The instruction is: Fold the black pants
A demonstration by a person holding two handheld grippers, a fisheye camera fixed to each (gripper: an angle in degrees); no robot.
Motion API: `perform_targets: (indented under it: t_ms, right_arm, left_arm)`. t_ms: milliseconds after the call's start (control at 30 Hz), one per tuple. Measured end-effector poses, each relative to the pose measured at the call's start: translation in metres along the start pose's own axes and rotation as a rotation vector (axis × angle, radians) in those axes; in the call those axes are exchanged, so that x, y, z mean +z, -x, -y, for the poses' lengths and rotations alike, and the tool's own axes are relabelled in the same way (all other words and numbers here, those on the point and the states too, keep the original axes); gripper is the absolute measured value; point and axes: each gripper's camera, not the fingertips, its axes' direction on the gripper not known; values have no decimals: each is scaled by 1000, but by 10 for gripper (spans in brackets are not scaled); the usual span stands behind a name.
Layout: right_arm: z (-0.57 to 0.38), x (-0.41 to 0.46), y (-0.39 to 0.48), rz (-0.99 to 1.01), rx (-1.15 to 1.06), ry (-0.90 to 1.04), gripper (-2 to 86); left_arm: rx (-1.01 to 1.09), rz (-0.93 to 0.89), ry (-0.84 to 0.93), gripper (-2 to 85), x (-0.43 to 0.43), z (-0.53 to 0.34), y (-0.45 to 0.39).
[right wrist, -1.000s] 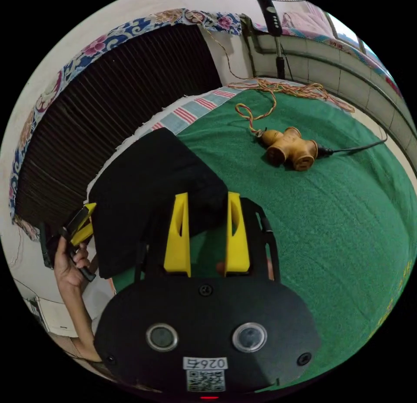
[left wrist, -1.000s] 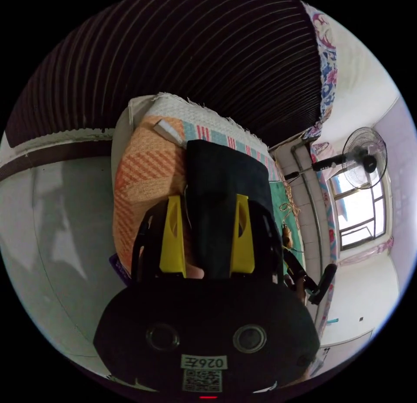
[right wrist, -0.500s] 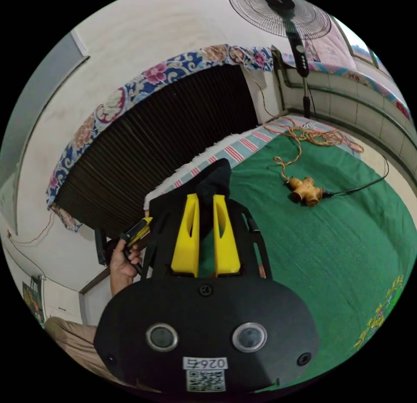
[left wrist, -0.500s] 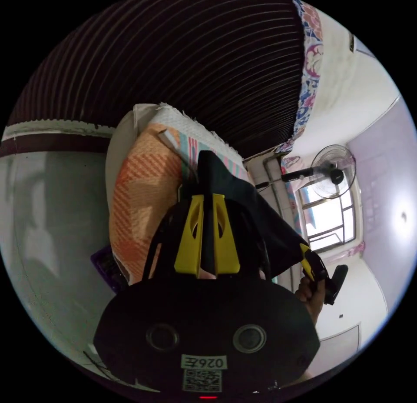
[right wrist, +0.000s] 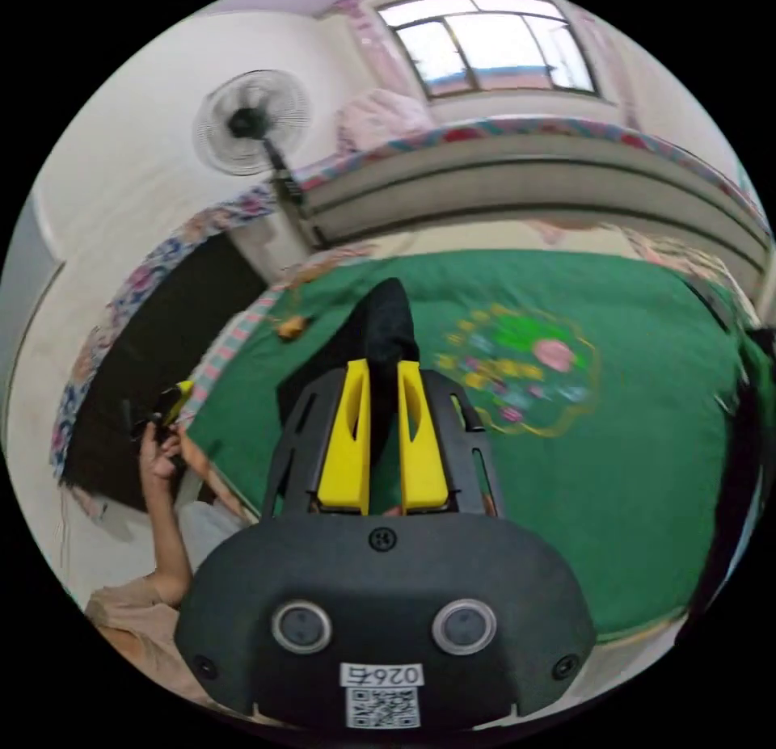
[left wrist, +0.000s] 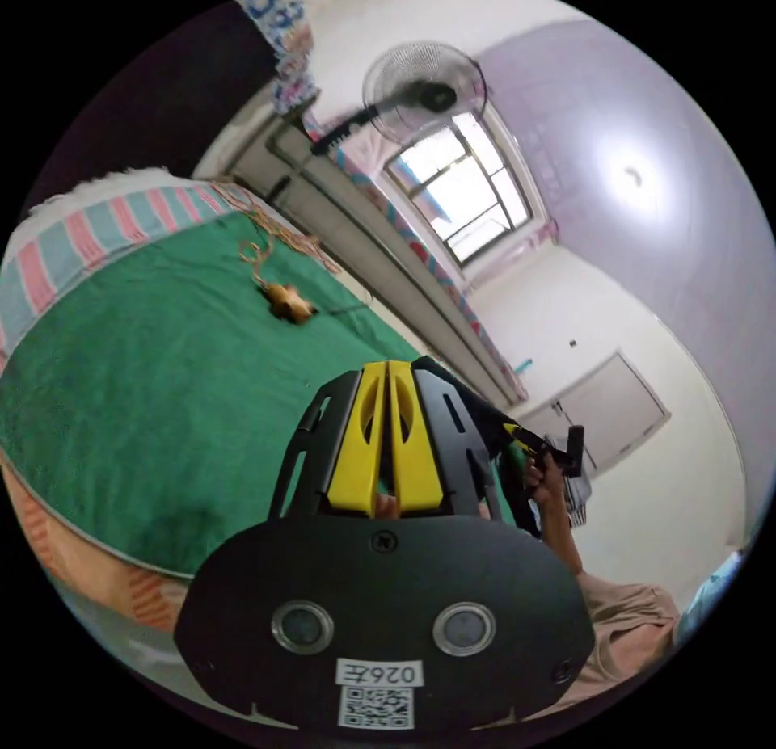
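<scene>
The black pants [right wrist: 390,317] hang bunched between the yellow jaws of my right gripper [right wrist: 383,365], which is shut on them above the green blanket [right wrist: 647,426]. In the left gripper view, my left gripper [left wrist: 386,367] is shut with a thin strip of the black pants between its jaws. More of the black pants [left wrist: 497,426] trails to the right, toward the right gripper [left wrist: 529,444] held in a hand. The left gripper [right wrist: 171,400] and its hand sit at the left in the right gripper view.
The green blanket [left wrist: 137,377] covers the bed and has flower embroidery [right wrist: 525,353]. A wooden plug block [left wrist: 287,303] with a cord lies near the striped edge [left wrist: 73,232]. A standing fan [right wrist: 250,123] and a window [right wrist: 485,46] are behind. A person's arm [right wrist: 166,531] is at lower left.
Both jaws closed on the pants a half second ago. Since then the pants have come up off the bed's end and are held over the green blanket. Both cameras swung toward the window.
</scene>
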Motion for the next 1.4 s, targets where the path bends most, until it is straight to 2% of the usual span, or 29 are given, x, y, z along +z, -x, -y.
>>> perform_targets:
  t_ms: [67, 200, 333, 400, 433, 500, 567, 600, 633, 700, 767, 867, 1000, 1100, 1200, 1267, 1400]
  right_arm:
    - [-28, -22, -67, -175, 137, 90, 26]
    - [-65, -49, -117, -231, 225, 123, 46]
    - [-68, -67, -100, -315, 90, 78, 59]
    - [-64, -68, -78, -424, -24, 68, 56]
    - [-62, -66, -61, -544, -111, 62, 55]
    - [-63, -66, -38, -768, -245, -1, 23]
    - [-72, -83, -15, -1035, -352, -268, -6]
    - [-75, -89, -11, -1059, -358, -344, -6]
    - [-79, -99, -2, -1021, -400, -407, -7]
    - [-79, -103, 7, -817, -467, -341, 0]
    - [-80, -88, 12, -507, -527, -138, 43]
    - [-91, -60, 10, -283, -559, 32, 103]
    - [-92, -32, -7, -212, -554, 207, 97]
    - [-89, -44, -28, -293, -610, 220, 14]
    - [-66, -98, -75, -184, -439, 176, -9]
    - [-50, -153, -134, -89, -233, 66, -11]
    - [-52, -232, -241, 21, 102, -108, -11]
  left_arm:
    - [30, -41, 110, -10, 49, -2, -16]
    - [68, -43, 260, -8, 147, -18, -46]
    - [44, -64, 375, 0, 235, -41, -65]
    - [45, -72, 441, 9, 271, -56, -73]
    - [61, -58, 495, 13, 294, -67, -79]
    - [103, -7, 581, 11, 325, -83, -90]
    - [155, 60, 633, 1, 350, -97, -102]
    - [193, 90, 647, -4, 364, -104, -111]
    - [226, 105, 649, -6, 375, -109, -121]
    - [262, 111, 630, -8, 391, -114, -133]
    - [283, 117, 614, -7, 405, -119, -142]
    - [304, 168, 611, 0, 422, -131, -149]
    - [288, 135, 567, 41, 433, -141, -153]
    - [238, 74, 525, 58, 437, -143, -153]
    - [170, -2, 503, 88, 444, -146, -152]
    - [138, -36, 493, 109, 454, -149, -155]
    - [196, 45, 560, 160, 504, -165, -180]
